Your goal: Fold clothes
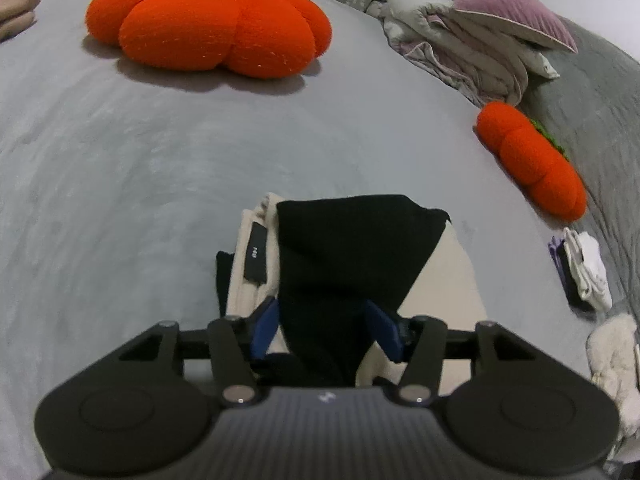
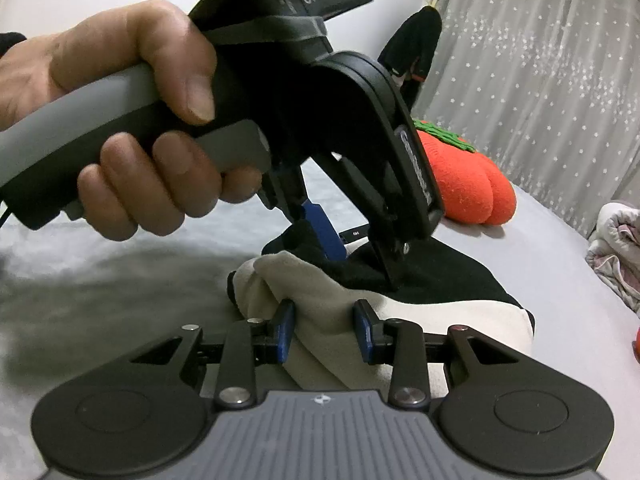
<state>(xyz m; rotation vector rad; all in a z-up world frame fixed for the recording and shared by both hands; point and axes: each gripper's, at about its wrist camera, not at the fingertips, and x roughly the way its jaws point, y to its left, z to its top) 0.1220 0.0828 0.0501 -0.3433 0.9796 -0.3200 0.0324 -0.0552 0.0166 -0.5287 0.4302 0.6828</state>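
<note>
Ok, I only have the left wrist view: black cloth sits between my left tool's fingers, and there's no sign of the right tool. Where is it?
Observer: The right tool is at the garment's near edge, with its pads on either side of a cream fold.
Operator: Is it gripping that fold?
Observer: It looks so. The cream cloth fills the gap between the pads and bunches up just beyond them.
Operator: How does my left tool sit from there?
Observer: The left tool angles steeply down onto the black layer, just past the cream fold.
</note>
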